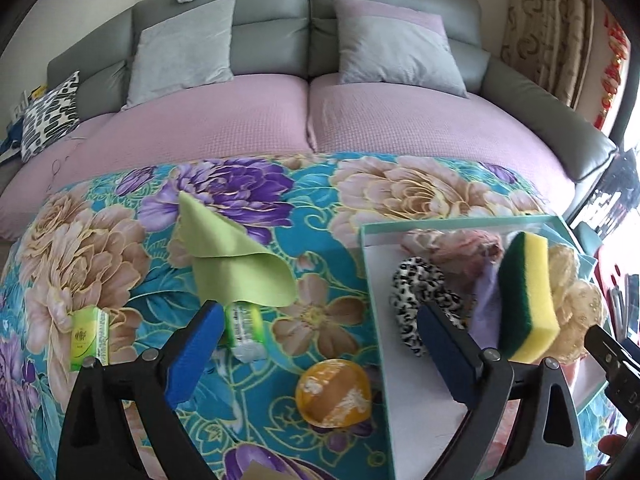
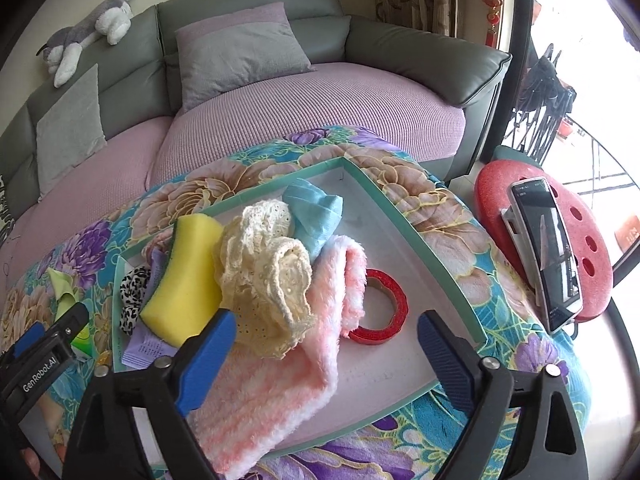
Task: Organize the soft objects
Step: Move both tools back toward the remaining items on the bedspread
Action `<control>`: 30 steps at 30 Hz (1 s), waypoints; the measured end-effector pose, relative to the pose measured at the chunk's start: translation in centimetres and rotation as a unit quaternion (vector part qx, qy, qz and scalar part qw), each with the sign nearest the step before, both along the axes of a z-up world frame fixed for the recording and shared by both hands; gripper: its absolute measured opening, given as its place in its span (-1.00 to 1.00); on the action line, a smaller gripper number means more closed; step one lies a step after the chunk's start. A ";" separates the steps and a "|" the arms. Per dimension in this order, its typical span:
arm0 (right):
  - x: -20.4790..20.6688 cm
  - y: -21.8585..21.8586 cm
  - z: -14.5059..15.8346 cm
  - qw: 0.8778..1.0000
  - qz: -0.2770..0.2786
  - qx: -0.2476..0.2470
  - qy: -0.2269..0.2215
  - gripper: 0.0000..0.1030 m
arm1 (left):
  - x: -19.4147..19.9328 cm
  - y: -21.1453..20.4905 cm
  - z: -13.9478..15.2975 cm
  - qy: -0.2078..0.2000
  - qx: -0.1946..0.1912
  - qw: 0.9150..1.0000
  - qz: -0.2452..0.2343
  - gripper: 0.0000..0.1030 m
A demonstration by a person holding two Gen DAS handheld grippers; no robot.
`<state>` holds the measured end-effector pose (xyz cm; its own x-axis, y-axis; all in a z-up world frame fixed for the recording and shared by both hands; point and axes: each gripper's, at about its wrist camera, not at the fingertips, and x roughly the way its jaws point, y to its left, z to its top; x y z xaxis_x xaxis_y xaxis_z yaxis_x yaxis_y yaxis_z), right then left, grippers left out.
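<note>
Both grippers wide open, nothing between the pads. Left gripper (image 1: 320, 348) hangs over the floral blanket (image 1: 100, 240), its right finger over the near-left edge of the teal-rimmed tray (image 1: 370, 264). Right gripper (image 2: 328, 344) hangs over the tray (image 2: 404, 216) near its front, pink fluffy towel (image 2: 280, 380) below it, not gripped. In the tray: yellow-green sponge (image 1: 528, 300) standing on edge, leaning on the cream lace cloth (image 2: 268, 272); leopard-print scrunchie (image 1: 420, 304) at the tray's left side; lilac cloth (image 1: 486, 312) beside the sponge; blue cloth (image 2: 316, 212) toward the back; red tape roll (image 2: 384, 308) just beside the pink towel. Outside the tray on the blanket: green cloth (image 1: 236, 256) folded over, a green-white tissue pack (image 1: 244, 328) partly under it, another green pack (image 1: 90, 338) further left, orange round item (image 1: 334, 394) close to the tray's left rim. Sofa (image 1: 280, 52) with grey cushions behind; phone (image 2: 548, 252) propped on a red stool (image 2: 588, 240) at right.
</note>
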<state>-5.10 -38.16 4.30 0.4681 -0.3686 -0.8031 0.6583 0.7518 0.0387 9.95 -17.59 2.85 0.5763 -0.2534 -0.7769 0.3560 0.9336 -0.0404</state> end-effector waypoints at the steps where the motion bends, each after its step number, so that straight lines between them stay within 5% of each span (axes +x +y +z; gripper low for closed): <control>1: 0.0 0.0 0.0 1.000 0.001 0.000 0.000 0.83 | 0.1 0.2 -0.1 0.000 0.003 1.000 0.005 0.92; 10: 0.5 0.9 0.3 1.000 0.013 -0.006 0.000 0.83 | 1.0 2.9 0.5 -0.001 0.002 0.999 0.039 0.93; 19: 2.0 4.7 2.6 0.996 0.069 -0.007 -0.056 0.83 | 2.1 8.5 1.9 -0.025 0.022 0.993 0.110 0.93; 30: 6.5 11.7 2.0 0.984 0.163 0.001 -0.072 0.83 | 3.0 18.4 2.1 -0.023 0.015 0.973 0.231 0.93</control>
